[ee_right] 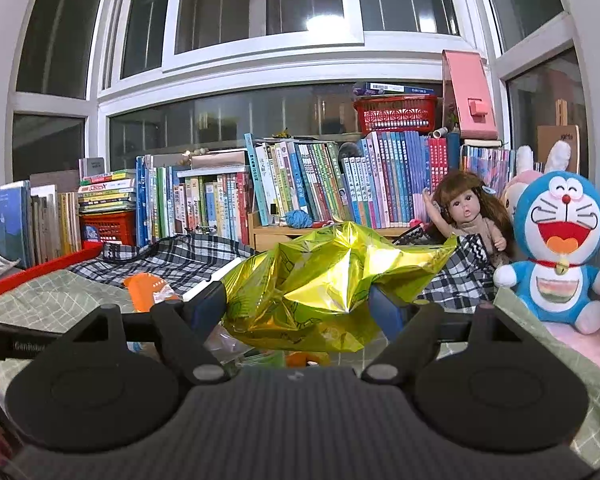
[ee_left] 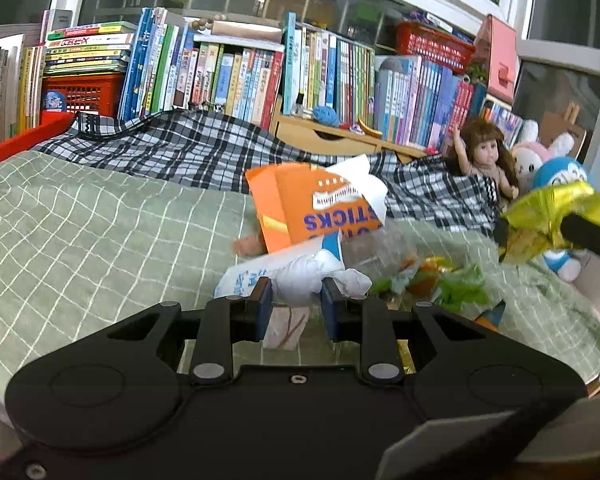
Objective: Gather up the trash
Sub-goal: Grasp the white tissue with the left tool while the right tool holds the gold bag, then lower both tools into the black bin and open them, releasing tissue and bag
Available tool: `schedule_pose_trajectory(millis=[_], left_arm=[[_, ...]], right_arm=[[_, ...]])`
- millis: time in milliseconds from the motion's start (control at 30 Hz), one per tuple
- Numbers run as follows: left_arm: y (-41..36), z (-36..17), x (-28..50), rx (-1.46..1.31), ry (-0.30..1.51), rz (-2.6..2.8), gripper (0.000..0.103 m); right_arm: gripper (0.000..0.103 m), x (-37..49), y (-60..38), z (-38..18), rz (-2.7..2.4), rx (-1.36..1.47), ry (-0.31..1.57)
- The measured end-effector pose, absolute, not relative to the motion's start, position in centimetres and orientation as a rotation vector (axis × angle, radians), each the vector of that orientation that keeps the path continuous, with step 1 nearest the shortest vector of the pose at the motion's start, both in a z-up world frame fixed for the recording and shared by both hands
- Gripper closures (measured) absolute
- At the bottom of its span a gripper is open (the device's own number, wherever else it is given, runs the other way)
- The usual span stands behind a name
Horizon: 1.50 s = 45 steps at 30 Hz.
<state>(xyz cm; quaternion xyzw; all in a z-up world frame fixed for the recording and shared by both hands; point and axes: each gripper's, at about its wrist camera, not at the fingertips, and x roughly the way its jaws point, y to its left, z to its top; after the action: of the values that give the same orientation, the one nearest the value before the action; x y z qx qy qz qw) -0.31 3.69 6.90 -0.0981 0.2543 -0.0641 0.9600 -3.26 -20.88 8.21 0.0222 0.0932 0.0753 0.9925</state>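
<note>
1. On the left of the bed, the green checked bedspread [ee_left: 80, 220] lay bare, with a black-and-white plaid cloth [ee_left: 188, 148] behind it and rows of books along the window ledge.
2. The left gripper [ee_left: 296, 304] was narrowed around a white crumpled bag [ee_left: 300, 280]; its blue pads [ee_left: 263, 304] appeared to press the bag's sides. The bag looked light and soft, so it would likely bunch and slip unless pinched at a thick fold.
3. Just beyond it, one orange snack box [ee_left: 300, 208] leaned against a clear plastic bottle [ee_left: 376, 248]. The box seemed stiff but light, best taken by an edge; the bottle looked smooth and prone to rolling.
4. To the right lay small green and orange wrappers [ee_left: 452, 284], too tangled to count.
5. The right gripper [ee_right: 298, 304] held one yellow foil wrapper [ee_right: 332, 276] between fairly wide-set fingers, lifted above the pile. Foil of that kind would probably be featherlight, crinkly and slippery, so a grip on the crumpled middle seemed safest.
6. Farthest right sat three toys: one doll [ee_right: 466, 212], one pink rabbit plush [ee_right: 520, 184] and one blue cat plush [ee_right: 560, 248].
</note>
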Motion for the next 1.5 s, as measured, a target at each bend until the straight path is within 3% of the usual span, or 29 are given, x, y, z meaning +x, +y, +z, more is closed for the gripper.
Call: schedule_pose_trajectory(millis=[633, 1133, 1500], left_arm=[[3.6, 7.6, -8.5, -0.128, 0.536, -0.257, 0.078], [1.7, 3.0, -12.0, -0.060, 0.706, -0.321, 0.078], [0.3, -3.7, -11.2, -0.016, 0.907, -0.315, 0.078]], right_arm=[[0.024, -11.5, -19.4, 4.5, 0.431, 0.057, 0.307], [0.024, -15.4, -19.2, 2.7, 0.560, 0.008, 0.387], [0.025, -14.4, -17.6, -3.1, 0.593, -0.070, 0.603]])
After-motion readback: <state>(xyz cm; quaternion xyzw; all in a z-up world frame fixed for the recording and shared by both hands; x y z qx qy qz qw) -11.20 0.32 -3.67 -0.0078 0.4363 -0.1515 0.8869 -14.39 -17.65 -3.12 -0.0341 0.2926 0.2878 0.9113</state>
